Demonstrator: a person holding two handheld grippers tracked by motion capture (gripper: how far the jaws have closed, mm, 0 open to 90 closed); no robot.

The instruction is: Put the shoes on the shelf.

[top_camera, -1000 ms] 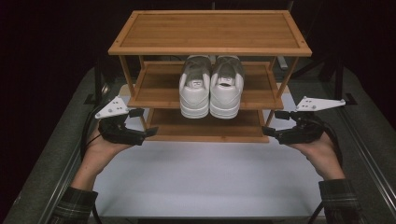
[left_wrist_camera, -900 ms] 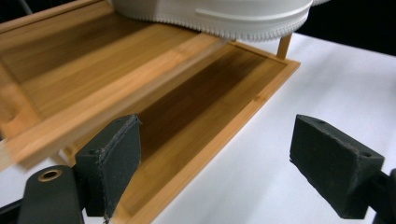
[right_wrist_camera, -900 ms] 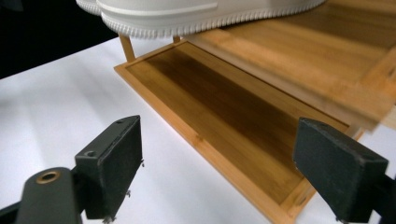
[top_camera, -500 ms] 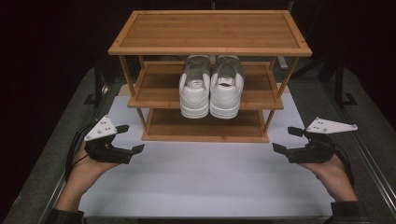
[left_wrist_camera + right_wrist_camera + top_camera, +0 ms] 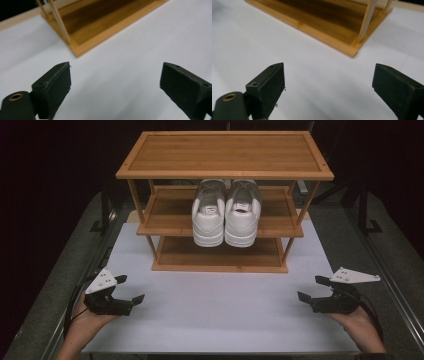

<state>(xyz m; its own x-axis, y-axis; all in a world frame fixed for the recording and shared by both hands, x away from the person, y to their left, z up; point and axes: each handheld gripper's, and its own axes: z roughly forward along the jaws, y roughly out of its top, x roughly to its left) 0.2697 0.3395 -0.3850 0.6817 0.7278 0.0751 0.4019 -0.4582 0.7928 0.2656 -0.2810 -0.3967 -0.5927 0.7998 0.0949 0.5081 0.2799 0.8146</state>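
Note:
A three-tier bamboo shoe rack [image 5: 225, 150] stands at the back of the white table top [image 5: 220, 305]. A pair of white sneakers [image 5: 226, 217] sits side by side on its middle shelf, heels toward me. My left gripper [image 5: 129, 289] rests low near the table's front left, open and empty. My right gripper [image 5: 312, 289] mirrors it at the front right, open and empty. In the left gripper view the rack's bottom shelf corner [image 5: 80, 48] lies ahead between the spread jaws. In the right gripper view the bottom shelf's other corner [image 5: 353, 51] lies ahead.
The rack's top shelf and bottom shelf [image 5: 220, 254] are bare. Dark stands and rails [image 5: 367, 210] flank the table on both sides. White surface stretches between the two grippers in front of the rack.
Both hands have drawn back from the rack's lower corners toward the front edge of the table and outward. Both grippers stay open. The sneakers have not moved.

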